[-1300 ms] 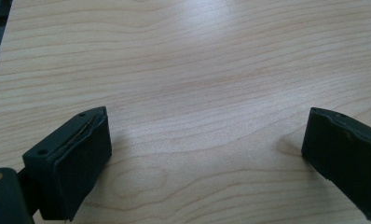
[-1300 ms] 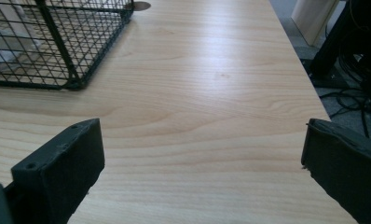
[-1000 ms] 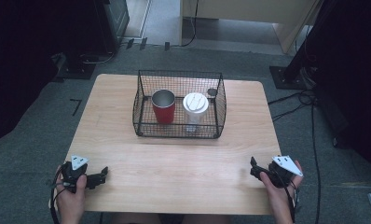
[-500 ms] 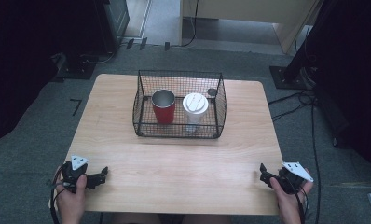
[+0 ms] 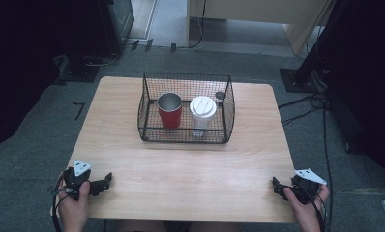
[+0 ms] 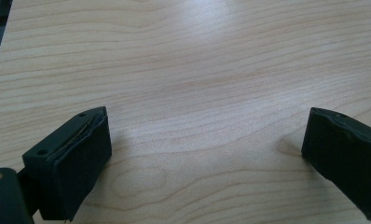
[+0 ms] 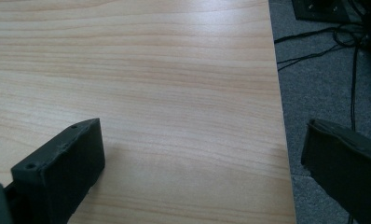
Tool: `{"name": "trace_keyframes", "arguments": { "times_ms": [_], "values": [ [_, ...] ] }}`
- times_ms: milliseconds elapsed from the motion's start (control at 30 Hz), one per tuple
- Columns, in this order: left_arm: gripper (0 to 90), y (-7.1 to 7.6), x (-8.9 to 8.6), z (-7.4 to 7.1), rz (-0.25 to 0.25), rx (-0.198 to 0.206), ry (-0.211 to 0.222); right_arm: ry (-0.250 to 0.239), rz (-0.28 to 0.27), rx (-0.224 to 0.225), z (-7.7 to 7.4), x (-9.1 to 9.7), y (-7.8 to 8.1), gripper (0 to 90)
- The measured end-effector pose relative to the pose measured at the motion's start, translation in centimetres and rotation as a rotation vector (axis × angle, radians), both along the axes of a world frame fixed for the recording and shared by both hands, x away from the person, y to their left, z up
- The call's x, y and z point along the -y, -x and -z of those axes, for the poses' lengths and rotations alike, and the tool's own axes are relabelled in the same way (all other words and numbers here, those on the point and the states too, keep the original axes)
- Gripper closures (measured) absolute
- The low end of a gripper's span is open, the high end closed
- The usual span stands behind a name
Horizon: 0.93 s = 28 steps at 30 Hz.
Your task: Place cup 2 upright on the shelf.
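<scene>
A black wire basket [image 5: 147, 123] stands on the far middle of the wooden table [image 5: 190, 169]. Inside it a red cup [image 5: 170, 110] stands upright on the left, and a clear cup with a white lid [image 5: 202, 114] stands to its right. A small dark round thing [image 5: 220, 95] lies at the basket's back right. My left gripper [image 5: 106, 180] rests at the table's near left corner, open, with bare wood [image 6: 202, 140] between its jaws. My right gripper [image 5: 276, 186] sits at the near right corner, open and empty, its jaws straddling the table's right edge [image 7: 286, 149].
Grey carpet [image 5: 326, 145] surrounds the table. Black cables [image 5: 311, 104] trail on the floor to the right, also in the right gripper view [image 7: 323, 46]. Dark equipment stands [image 5: 84, 67] sit beyond the far left. A pale cabinet [image 5: 258, 14] stands at the back.
My right gripper has shifted right and toward the near edge, ending at the table's right corner. The left gripper and the cups have stayed put.
</scene>
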State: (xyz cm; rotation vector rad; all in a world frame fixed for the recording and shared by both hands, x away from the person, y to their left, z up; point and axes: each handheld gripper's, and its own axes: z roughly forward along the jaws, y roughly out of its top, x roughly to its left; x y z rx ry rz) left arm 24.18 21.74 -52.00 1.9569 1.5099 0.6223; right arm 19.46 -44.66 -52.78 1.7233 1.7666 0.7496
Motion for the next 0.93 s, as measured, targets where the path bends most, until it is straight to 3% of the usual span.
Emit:
{"name": "trace_keyframes", "arguments": {
  "times_ms": [133, 200, 400, 533, 933],
  "values": [
    [2.1, 0.0, 0.0, 0.0, 0.0, 0.0, 0.0, -0.005, -0.018, -0.003, 0.01, -0.05, 0.13, 0.0],
    [2.1, 0.01, 0.01, 0.0, 0.0, 0.0, 0.0, -0.03, -0.035, -0.015, 0.04, 0.06, 0.15, 0.0],
    [2.1, 0.12, 0.18, 0.0, 0.016, -0.001, -0.002, -0.03, -0.081, -0.015, 0.05, -0.17, 0.58, 0.0],
    [2.1, 0.18, 0.5, 0.0, 0.035, -0.001, -0.002, -0.029, -0.078, -0.016, 0.05, -0.39, 0.78, 0.0],
    [2.1, 0.09, 0.66, 0.02, 0.006, 0.001, 0.002, -0.031, -0.078, -0.016, 0.06, -0.38, 0.8, 0.0]
  ]
}}
